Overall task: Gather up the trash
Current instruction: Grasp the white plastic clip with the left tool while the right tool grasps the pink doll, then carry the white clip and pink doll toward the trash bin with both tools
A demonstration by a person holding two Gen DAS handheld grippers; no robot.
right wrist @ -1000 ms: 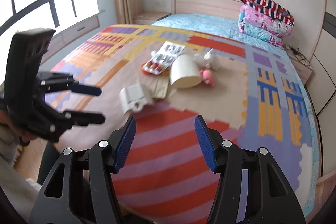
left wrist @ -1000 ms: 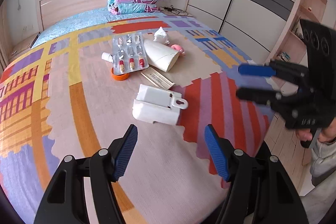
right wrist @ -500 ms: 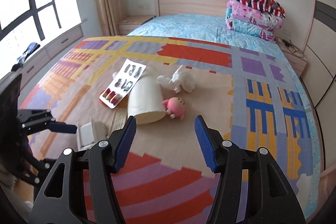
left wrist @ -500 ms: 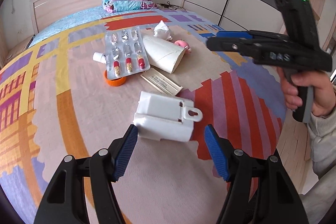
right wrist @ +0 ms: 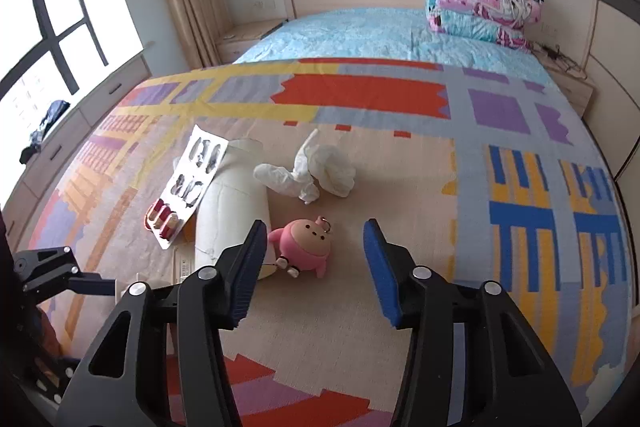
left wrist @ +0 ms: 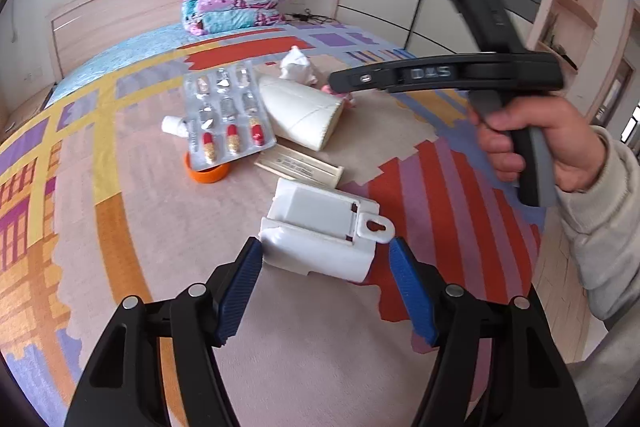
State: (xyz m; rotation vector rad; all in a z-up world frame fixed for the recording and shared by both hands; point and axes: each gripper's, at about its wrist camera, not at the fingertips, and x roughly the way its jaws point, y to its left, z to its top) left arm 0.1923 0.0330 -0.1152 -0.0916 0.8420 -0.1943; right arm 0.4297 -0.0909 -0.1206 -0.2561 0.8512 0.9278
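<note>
On the bed [left wrist: 132, 227], the blister pack [left wrist: 228, 119] leans on an orange cap [left wrist: 208, 173]. The left gripper [left wrist: 326, 257], jaws apart, straddles the white plastic package [left wrist: 320, 233], presumably the first pickup. The right gripper [right wrist: 316, 259], also spread, hovers over the pink toy [right wrist: 306, 247], holding nothing.

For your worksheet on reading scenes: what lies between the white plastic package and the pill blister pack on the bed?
In the left wrist view, a flat beige box lies between the white plastic package and the pill blister pack.
</note>
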